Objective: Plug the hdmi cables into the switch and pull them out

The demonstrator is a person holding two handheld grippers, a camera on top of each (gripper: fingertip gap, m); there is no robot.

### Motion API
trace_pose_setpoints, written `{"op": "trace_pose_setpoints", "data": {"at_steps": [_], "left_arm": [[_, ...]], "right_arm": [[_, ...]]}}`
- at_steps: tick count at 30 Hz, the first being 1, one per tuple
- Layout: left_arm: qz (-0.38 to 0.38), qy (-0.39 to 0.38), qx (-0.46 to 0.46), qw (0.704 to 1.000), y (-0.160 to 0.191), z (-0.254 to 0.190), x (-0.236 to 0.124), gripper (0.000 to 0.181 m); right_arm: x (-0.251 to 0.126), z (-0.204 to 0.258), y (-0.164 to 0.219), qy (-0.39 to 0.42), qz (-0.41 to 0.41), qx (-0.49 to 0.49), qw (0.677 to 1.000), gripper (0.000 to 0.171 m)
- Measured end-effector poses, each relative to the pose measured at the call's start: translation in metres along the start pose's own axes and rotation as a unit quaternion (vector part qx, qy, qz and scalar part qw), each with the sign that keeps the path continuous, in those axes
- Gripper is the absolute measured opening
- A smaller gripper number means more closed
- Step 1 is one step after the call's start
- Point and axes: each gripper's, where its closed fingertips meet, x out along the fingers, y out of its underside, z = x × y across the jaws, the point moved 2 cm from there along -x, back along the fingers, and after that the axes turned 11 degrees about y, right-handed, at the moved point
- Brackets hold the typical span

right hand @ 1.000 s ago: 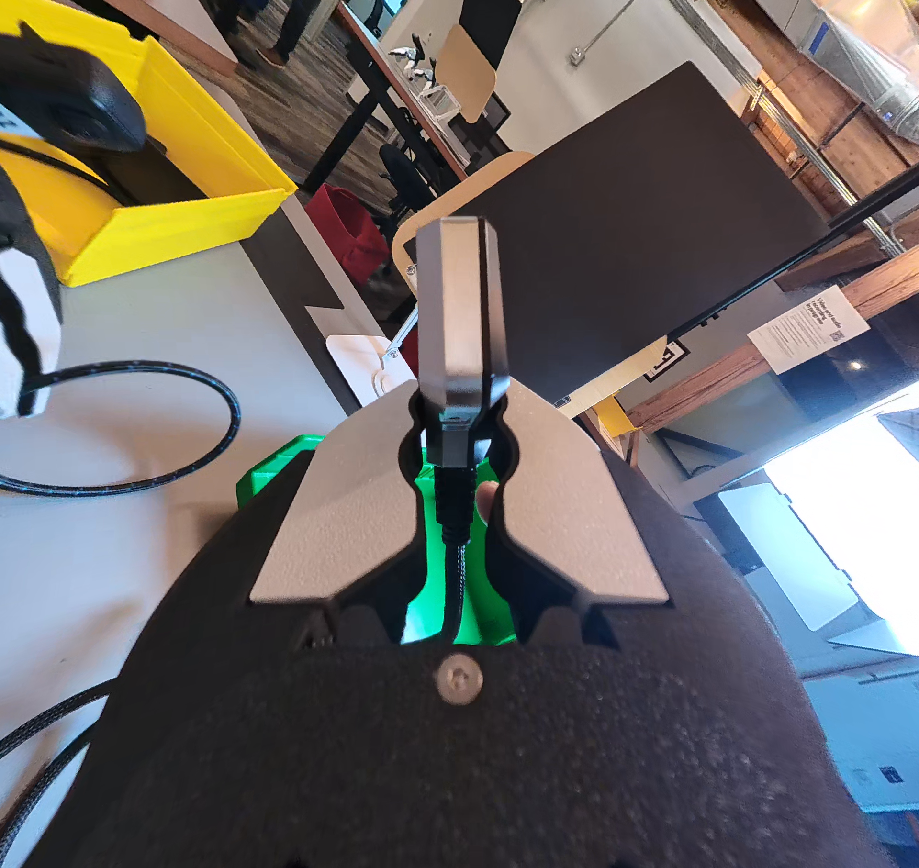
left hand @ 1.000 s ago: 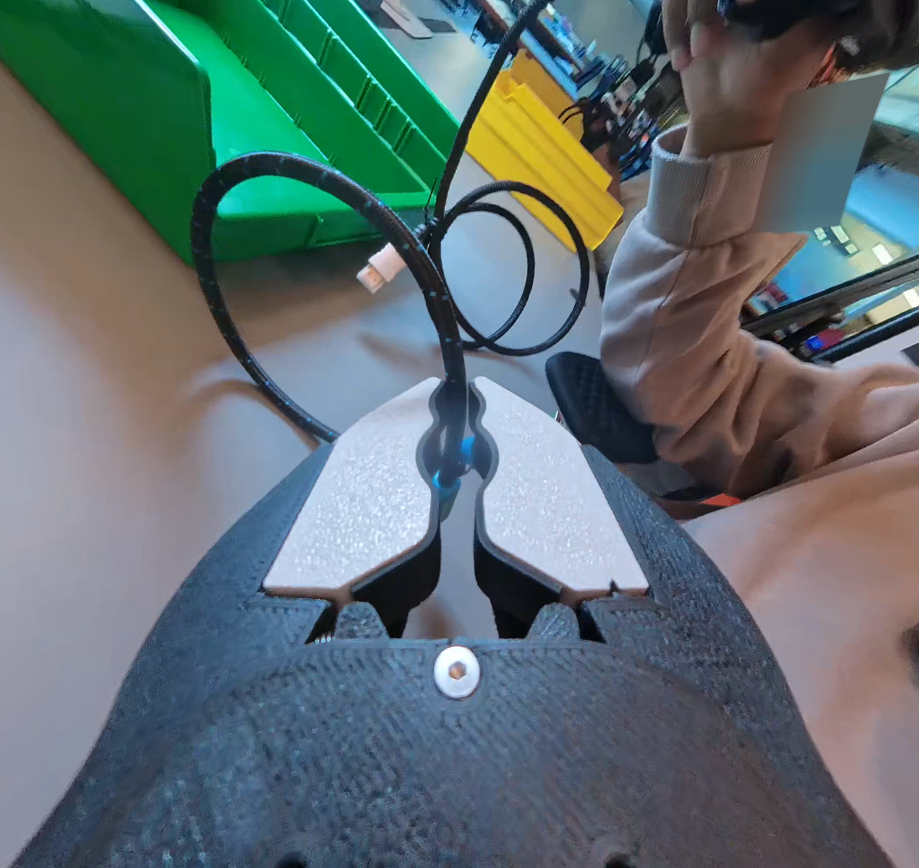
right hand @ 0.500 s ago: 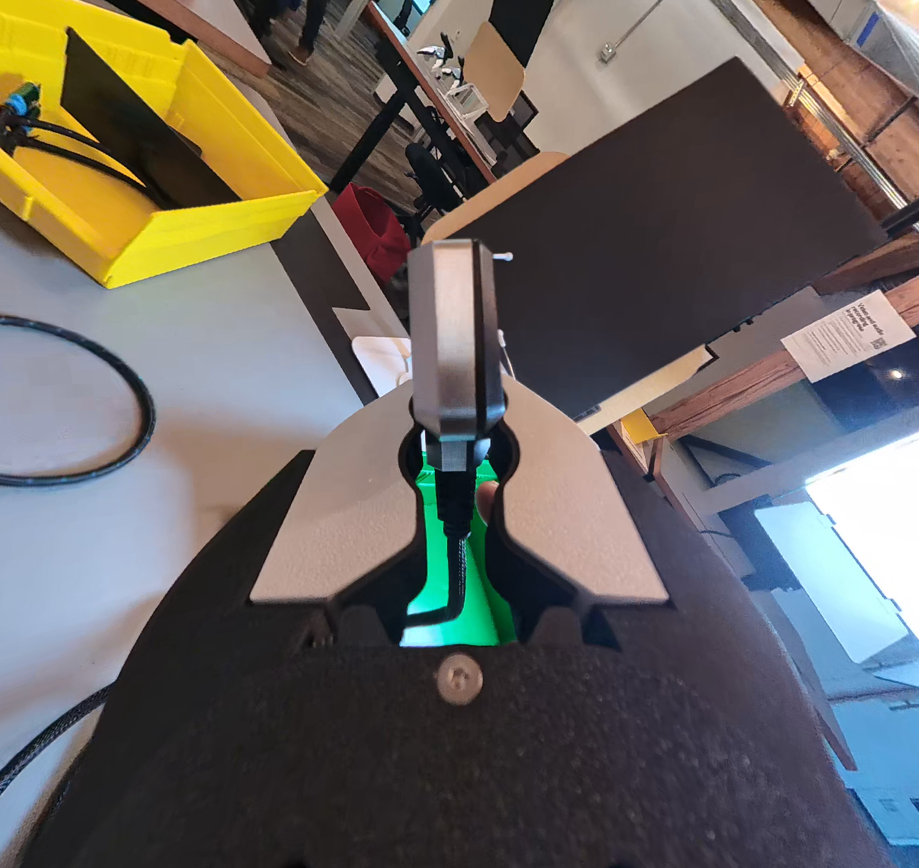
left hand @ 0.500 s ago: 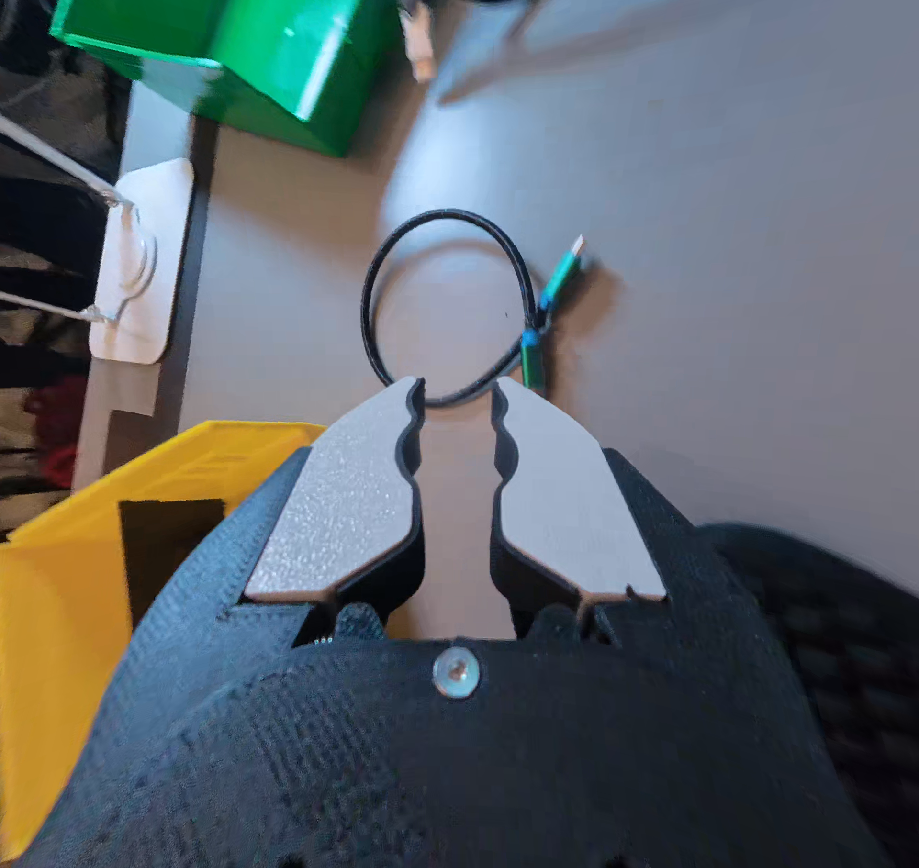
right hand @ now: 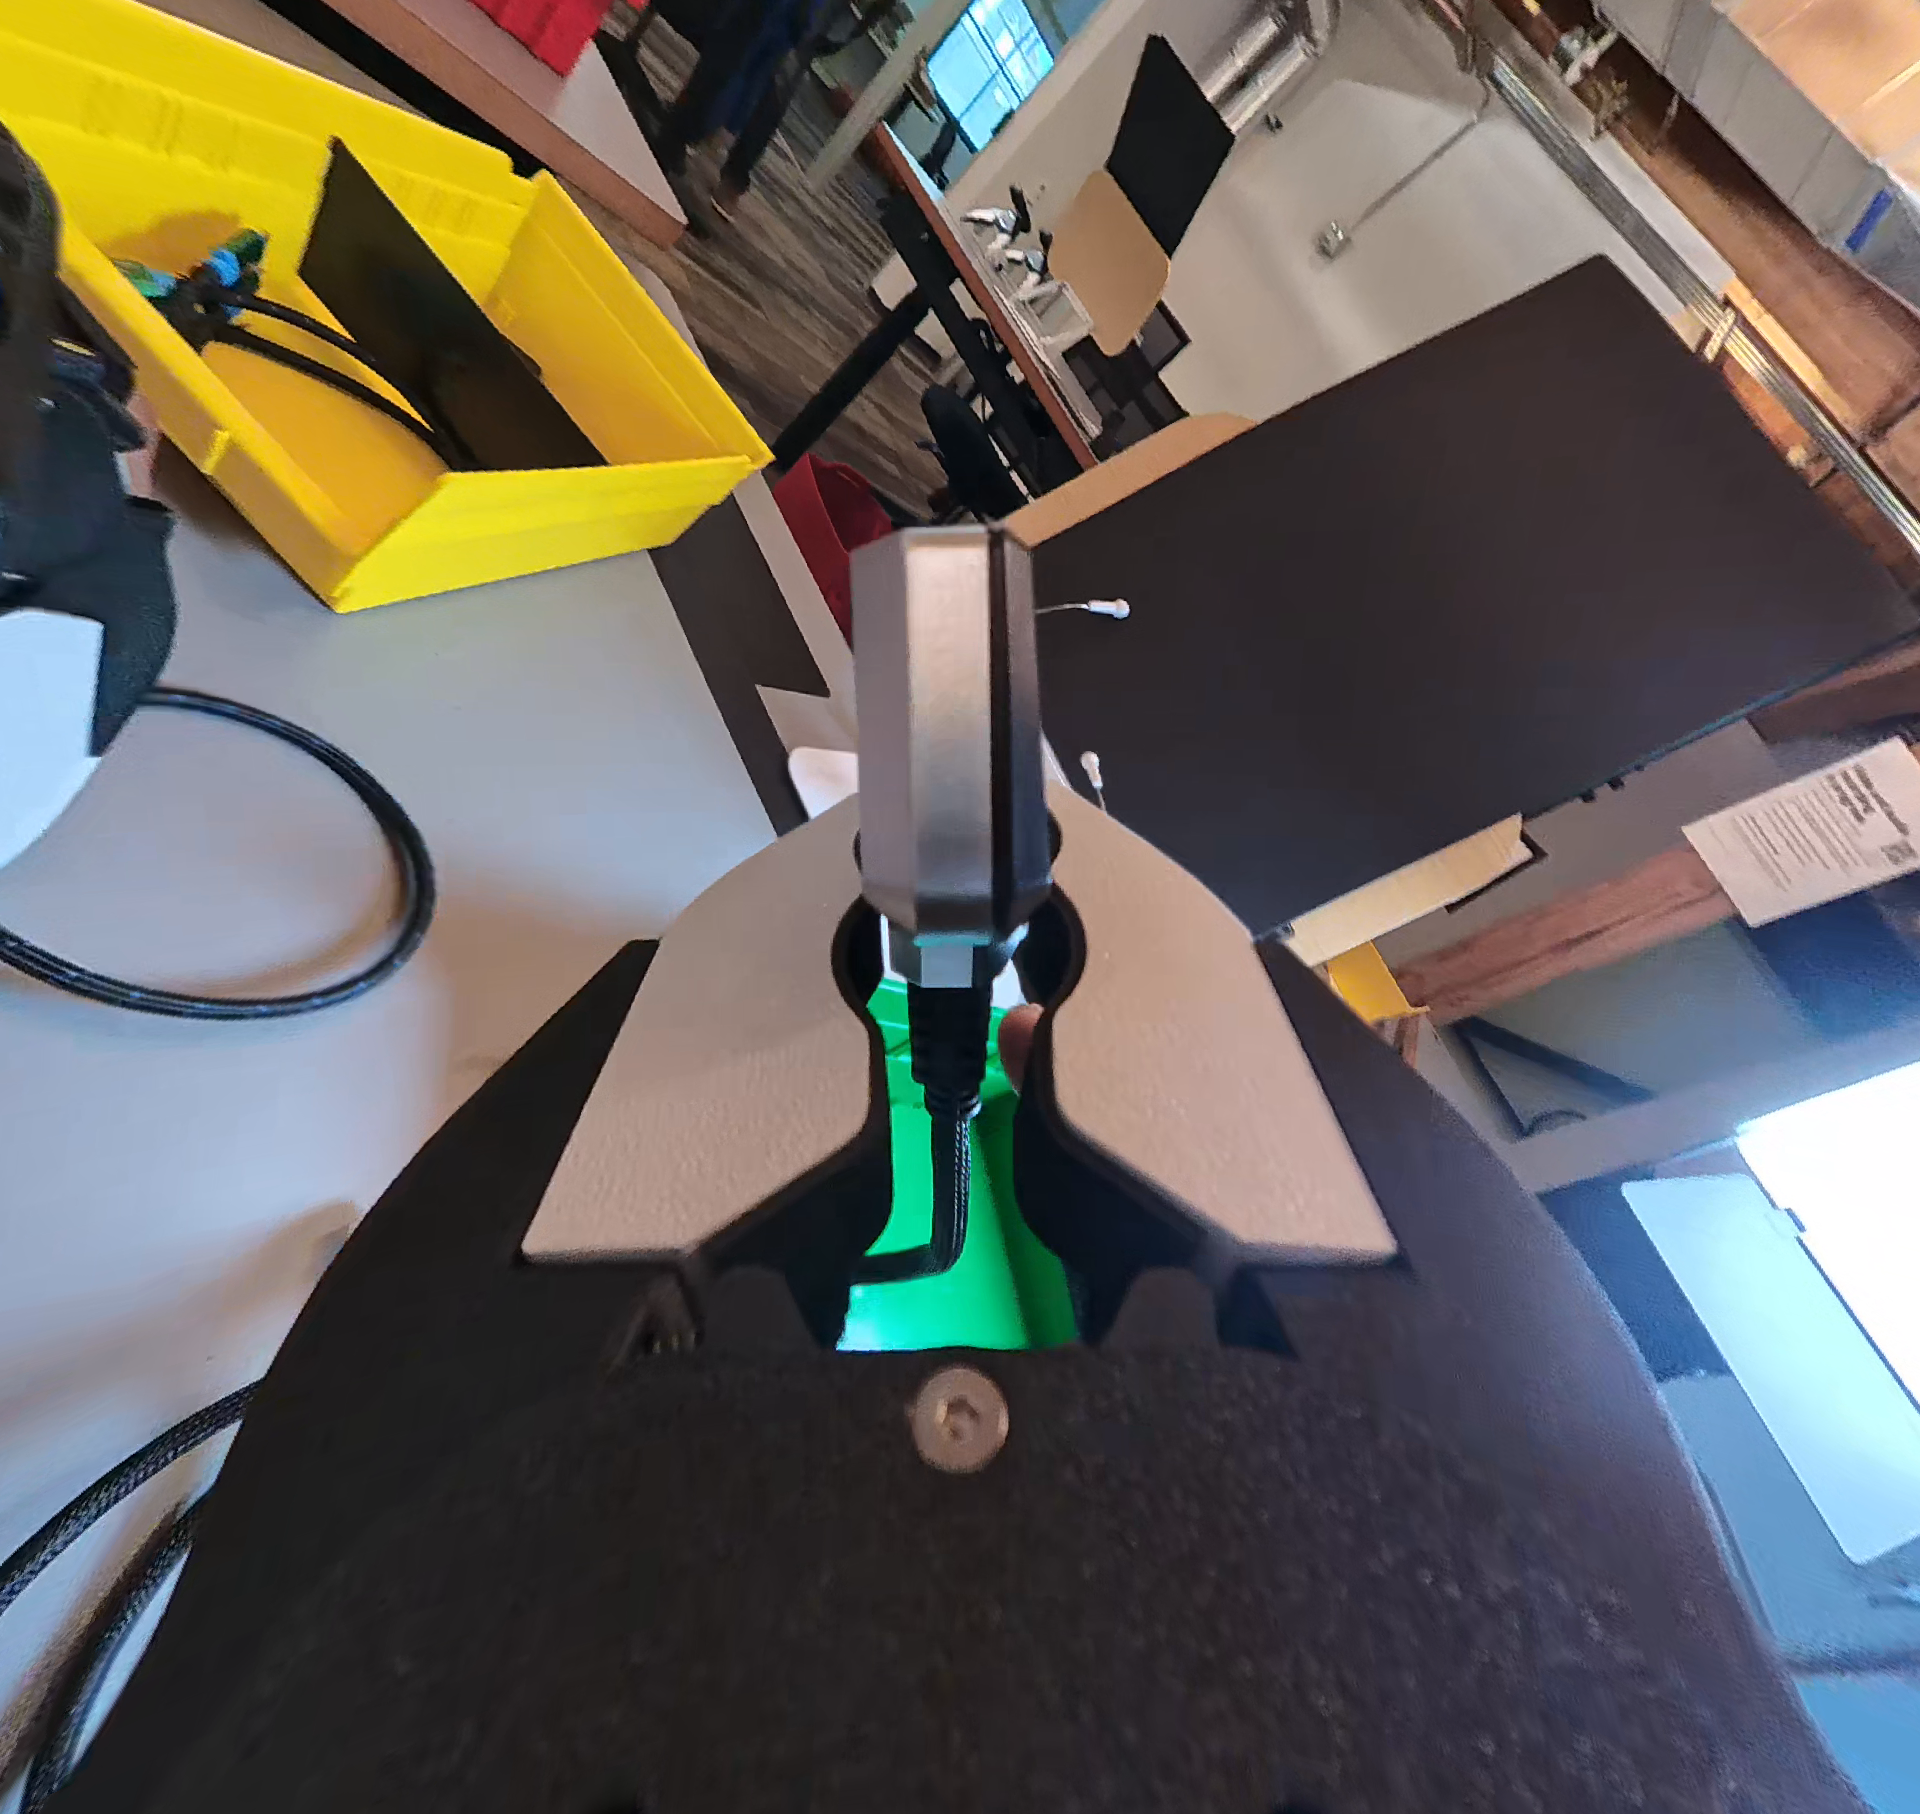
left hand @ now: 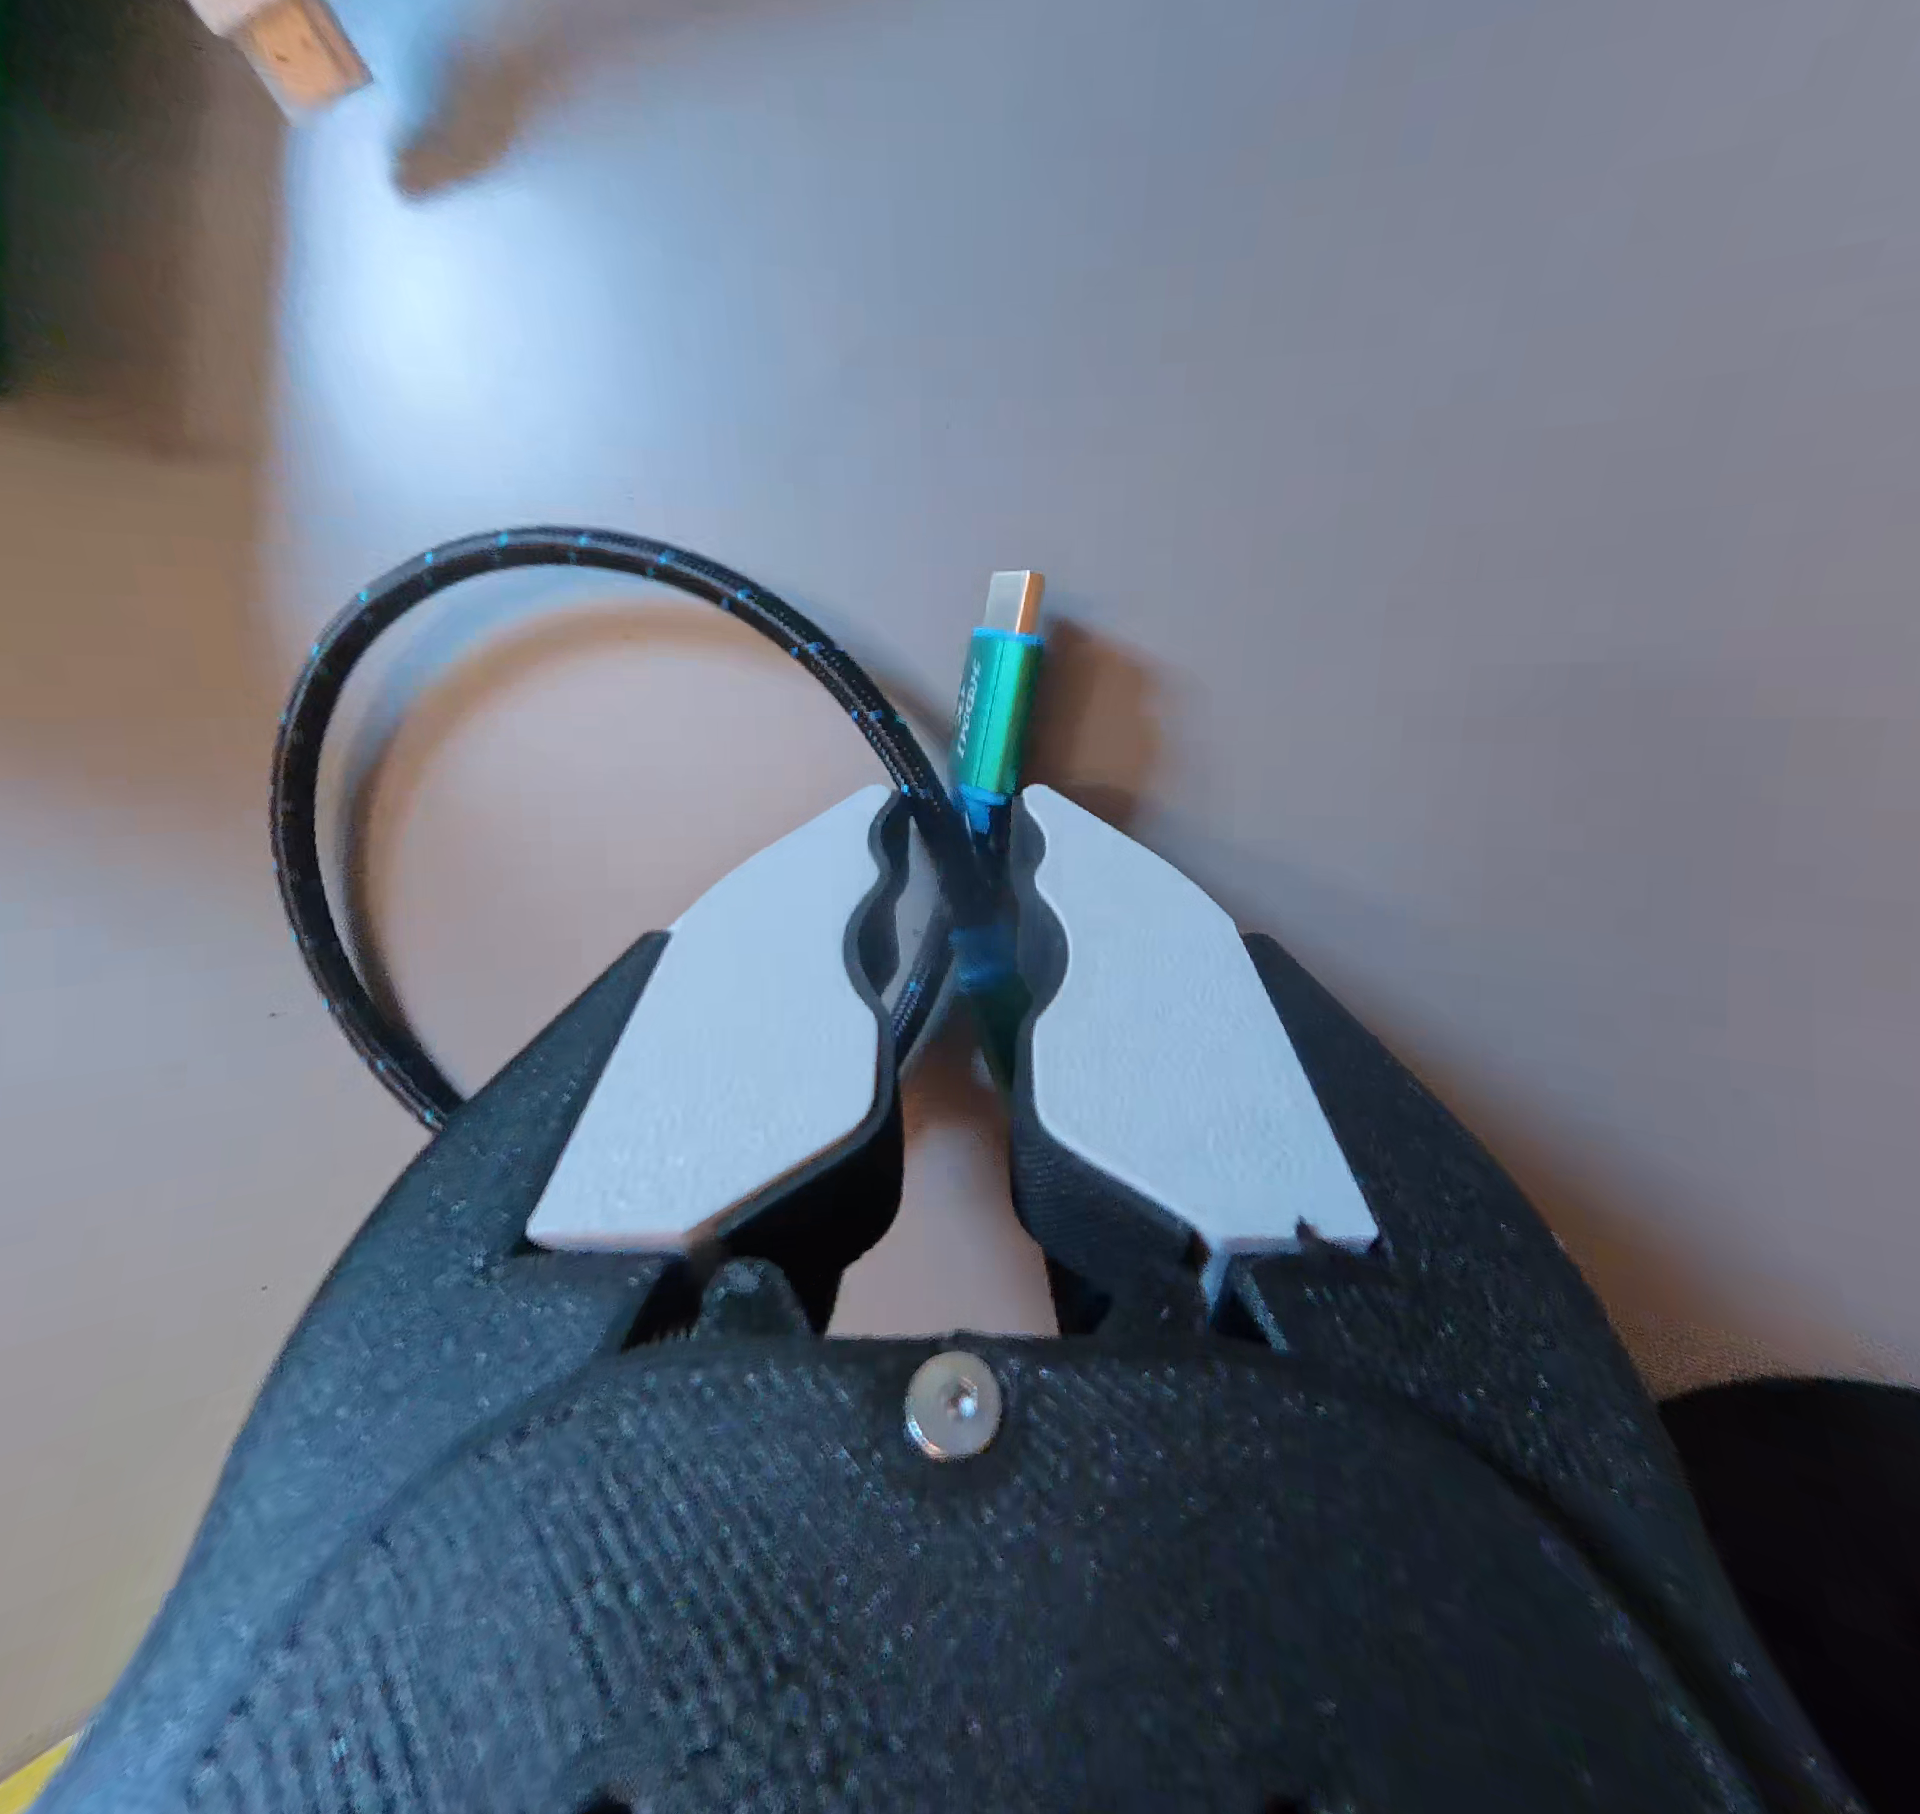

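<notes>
- Left wrist view: your left claw (left hand: pixel 961 808) is low over the grey bench (left hand: pixel 1351 362), its jaws narrow but apart around the black braided cable (left hand: pixel 312 725); whether they pinch it you cannot tell.
- The cable's green metal plug (left hand: pixel 995 715) sticks out just past the fingertips (left hand: pixel 1070 829), long axis pointing away from you and slightly right, bare metal tip foremost.
- There is pale lettering along the plug's green sleeve, running lengthwise.
- The cable loops out left of the claw and curves back between the jaws, where a second blue-collared end (left hand: pixel 977 964) crosses it.
- A blurred pale connector (left hand: pixel 275 29) hangs at the top left corner.
- Right wrist view: your right claw (right hand: pixel 951 891) is clamped on the grey switch (right hand: pixel 940 725), held off the bench and standing upright, long axis pointing away from you.
- A black cable (right hand: pixel 951 1120) is plugged into its near end and runs back between the jaws over a green bin (right hand: pixel 951 1317).
- A yellow bin (right hand: pixel 582 507) with more cables sits on the bench to the left; a printed sheet (right hand: pixel 1808 839) hangs far right.
</notes>
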Motion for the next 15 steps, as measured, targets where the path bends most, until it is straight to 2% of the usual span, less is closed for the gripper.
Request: {"op": "trace_pose_setpoints", "data": {"at_steps": [4,8,11,15], "left_arm": [[-0.015,-0.070,-0.001,0.997,-0.008,0.015,-0.013,0.015],[-0.087,-0.164,-0.033,0.982,-0.031,0.039,-0.075,0.014],[-0.082,-0.252,-0.052,0.963,-0.036,0.061,-0.127,0.014],[-0.080,-0.293,-0.082,0.949,-0.043,0.078,-0.161,0.014]], "right_arm": [[-0.002,0.005,-0.008,-0.009,-0.019,-0.011,1.000,0.023],[0.001,0.010,-0.006,-0.013,-0.012,-0.017,1.000,0.023],[0.005,0.016,0.001,-0.017,0.009,-0.036,0.999,0.023],[0.015,0.029,0.014,-0.029,0.039,-0.065,0.997,0.023]]}}
